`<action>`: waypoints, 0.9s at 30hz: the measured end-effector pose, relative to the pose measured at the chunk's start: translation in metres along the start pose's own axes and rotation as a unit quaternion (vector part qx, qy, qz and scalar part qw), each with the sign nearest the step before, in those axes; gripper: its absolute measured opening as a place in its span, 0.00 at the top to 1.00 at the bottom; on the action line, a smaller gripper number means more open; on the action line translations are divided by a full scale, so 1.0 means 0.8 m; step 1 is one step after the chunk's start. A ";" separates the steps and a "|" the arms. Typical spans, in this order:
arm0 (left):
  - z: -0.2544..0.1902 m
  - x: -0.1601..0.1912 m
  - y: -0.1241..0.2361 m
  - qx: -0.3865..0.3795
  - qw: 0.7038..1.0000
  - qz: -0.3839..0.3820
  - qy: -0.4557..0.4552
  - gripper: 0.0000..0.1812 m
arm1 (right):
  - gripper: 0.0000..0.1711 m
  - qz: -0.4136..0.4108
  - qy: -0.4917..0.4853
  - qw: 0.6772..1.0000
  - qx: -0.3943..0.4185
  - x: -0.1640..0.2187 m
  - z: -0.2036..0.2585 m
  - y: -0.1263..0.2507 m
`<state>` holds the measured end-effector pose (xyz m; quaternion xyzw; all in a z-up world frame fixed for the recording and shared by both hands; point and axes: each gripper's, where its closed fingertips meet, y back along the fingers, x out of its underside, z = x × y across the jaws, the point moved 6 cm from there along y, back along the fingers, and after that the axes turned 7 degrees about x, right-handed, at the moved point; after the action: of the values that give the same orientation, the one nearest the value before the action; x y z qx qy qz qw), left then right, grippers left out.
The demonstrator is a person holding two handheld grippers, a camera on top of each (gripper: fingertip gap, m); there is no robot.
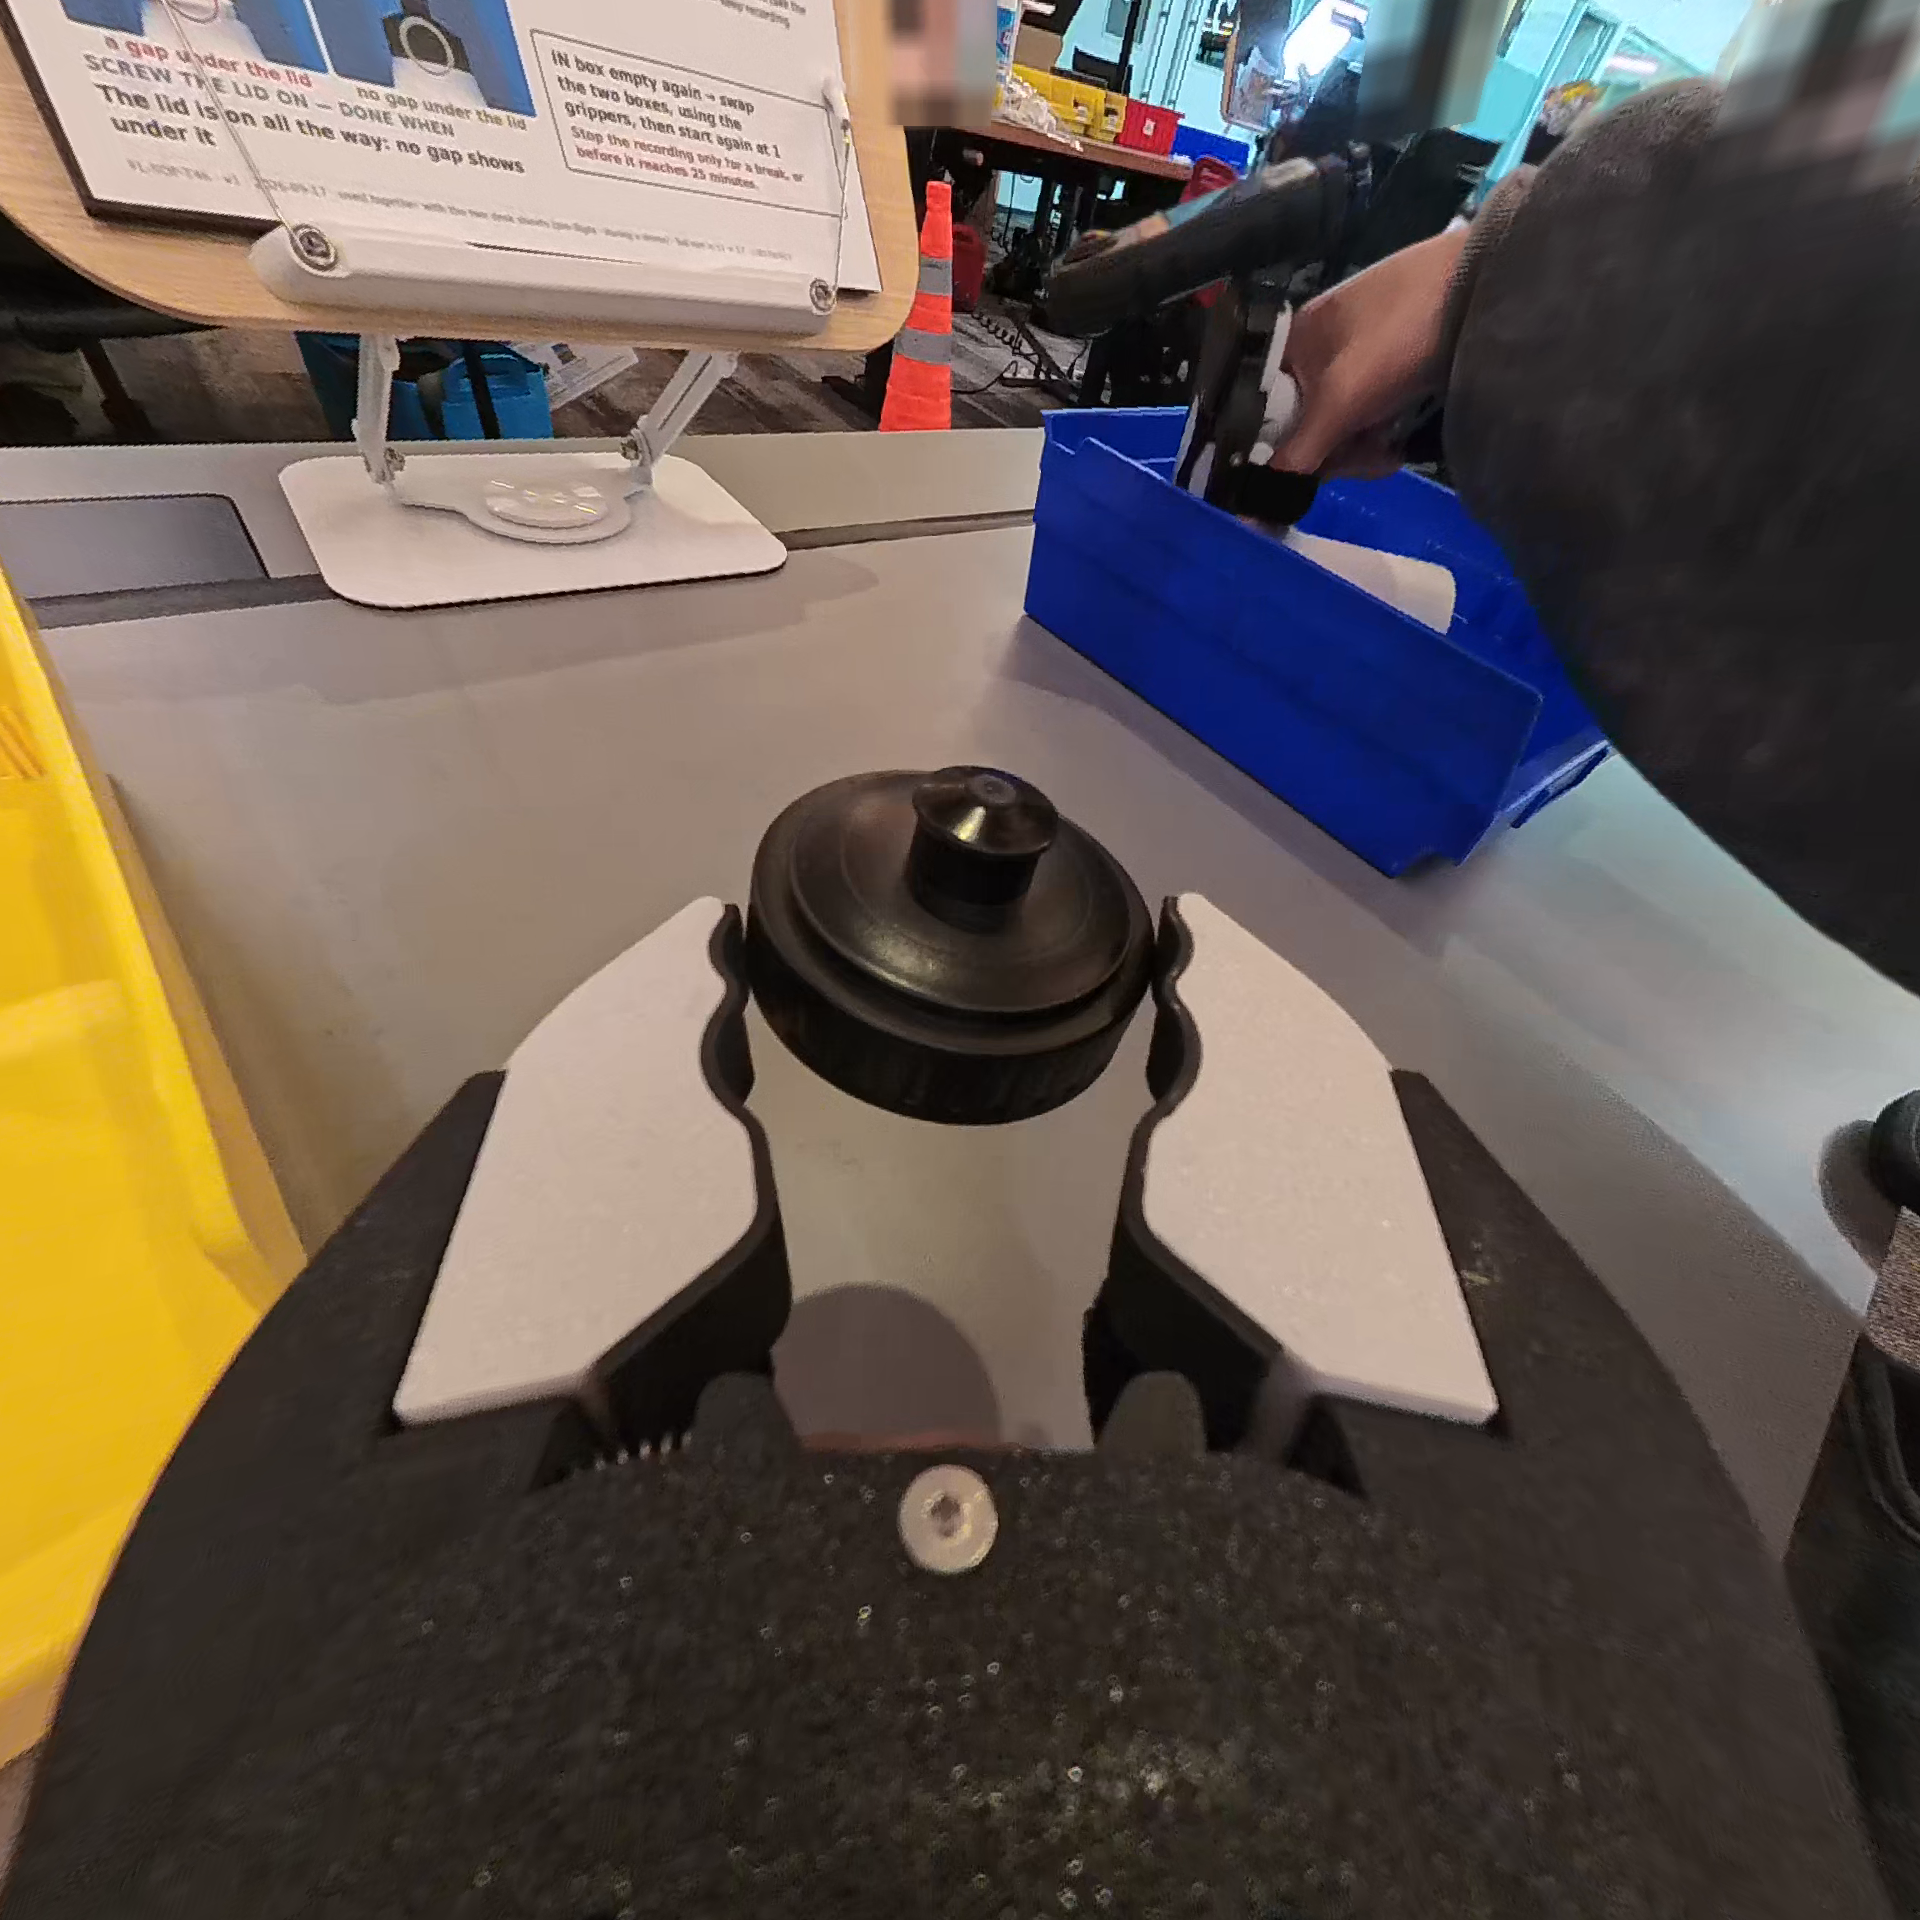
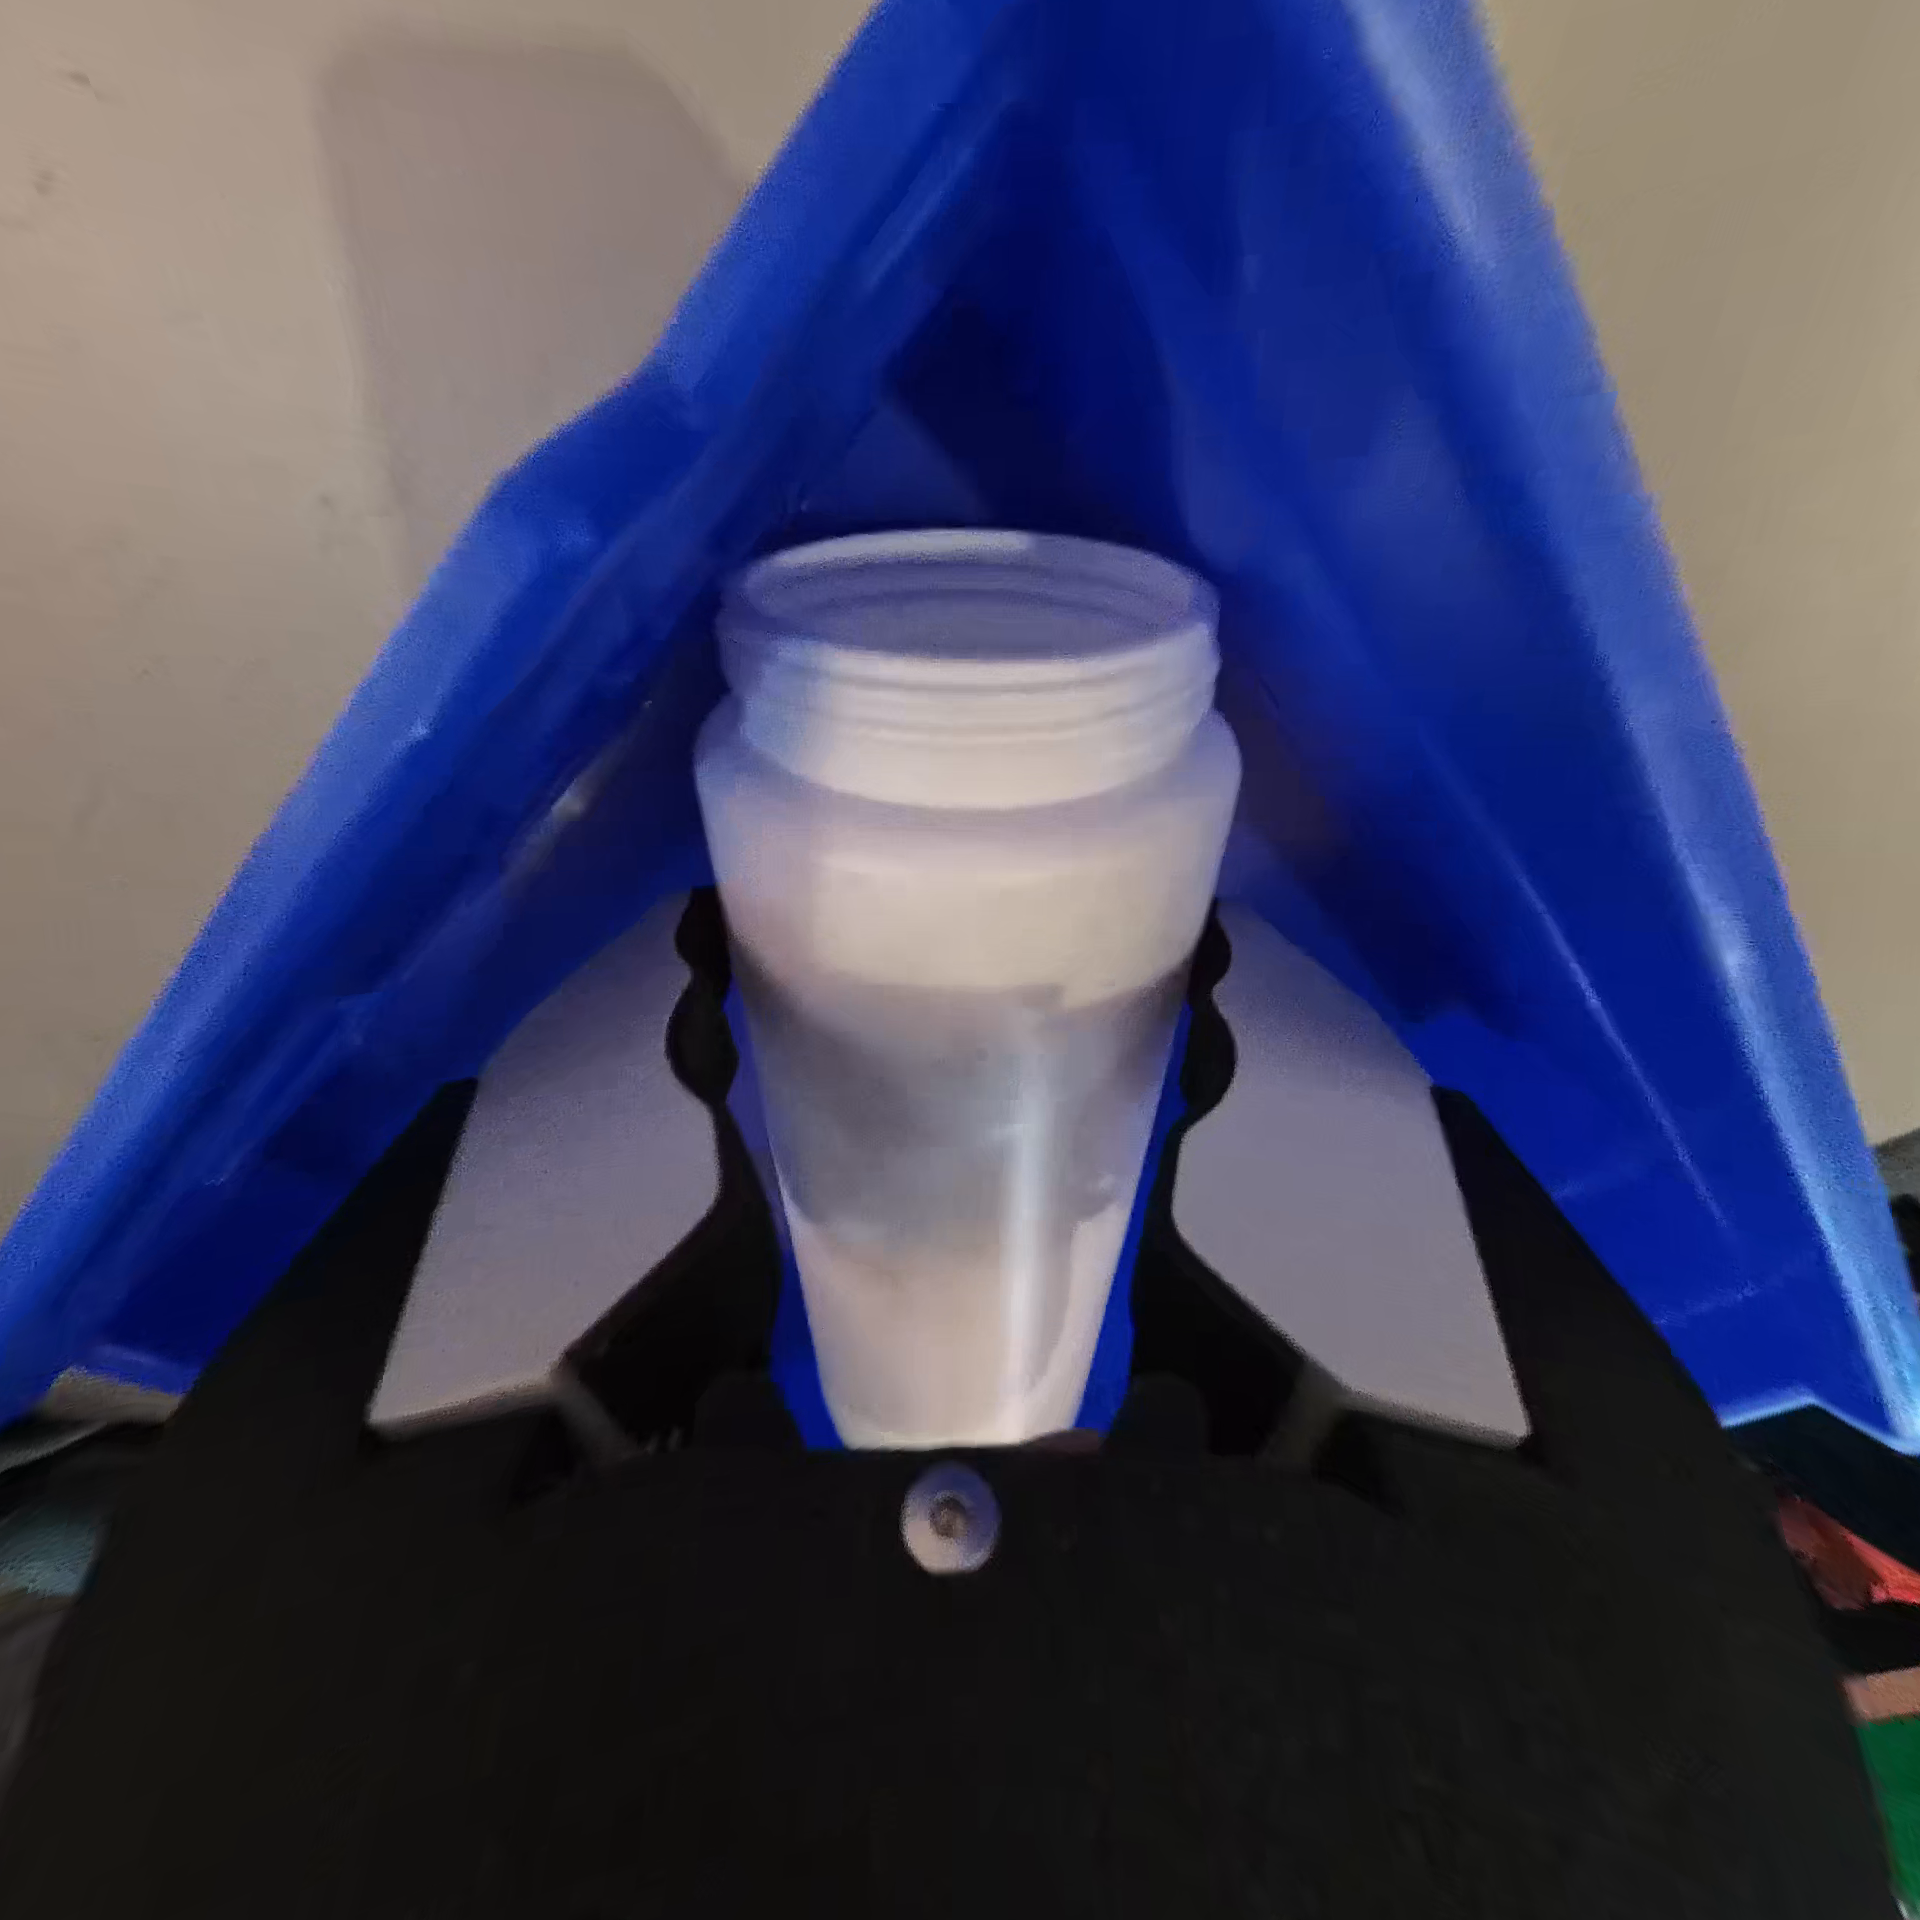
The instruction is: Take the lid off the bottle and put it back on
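Left tongs [image 1: 948, 961] clamp the black lid [image 1: 945, 940]; right tongs [image 2: 951, 997] grip the open bottle [image 2: 966, 831] inside the blue bin [image 2: 1455, 727].

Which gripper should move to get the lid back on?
Left, probably. The left gripper holds the black lid free above the table; the right gripper clamps the open bottle inside the blue bin.

- A workshop or lab: a grey tabletop [image 1: 520, 790] with a blue bin [image 1: 1278, 665] at its right edge.
- An instruction sheet [image 1: 468, 114] on a stand at the far edge.
- Behind, an orange cone [image 1: 925, 312] and shelved bins [image 1: 1101, 109].
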<state>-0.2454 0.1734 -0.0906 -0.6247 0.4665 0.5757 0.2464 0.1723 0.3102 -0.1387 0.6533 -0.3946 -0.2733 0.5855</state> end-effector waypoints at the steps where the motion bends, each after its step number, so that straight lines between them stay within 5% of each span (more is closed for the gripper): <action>1: 0.000 0.000 0.000 0.002 1.000 0.000 -0.002 0.59 | 0.48 -0.012 0.001 1.000 -0.005 0.002 0.003 0.000; 7: -0.009 -0.008 0.004 0.060 0.998 -0.021 -0.002 0.59 | 0.43 -0.257 -0.067 0.964 0.003 0.040 0.016 0.112; 10: -0.011 -0.011 0.005 0.088 0.996 -0.033 0.009 0.59 | 0.47 -0.460 -0.071 0.885 0.018 0.082 0.089 0.180; 13: -0.021 -0.012 0.002 0.151 0.987 -0.040 0.025 0.59 | 0.51 -0.606 -0.015 0.787 -0.116 0.104 0.221 0.190; 16: -0.039 -0.017 0.001 0.242 0.968 -0.046 0.048 0.59 | 0.53 -0.623 0.037 0.751 -0.217 0.103 0.320 0.160; 20: -0.056 -0.019 0.004 0.325 0.943 -0.043 0.062 0.59 | 0.54 -0.657 0.090 0.711 -0.233 0.093 0.365 0.151; 27: -0.068 -0.013 0.002 0.373 0.925 -0.026 0.064 0.59 | 0.51 -0.641 0.181 0.712 -0.222 0.056 0.392 0.152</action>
<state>-0.2192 0.1295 -0.0688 -0.5351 0.6458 0.3125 0.4460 -0.0839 0.0999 -0.0665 0.6374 0.3044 -0.5393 0.4585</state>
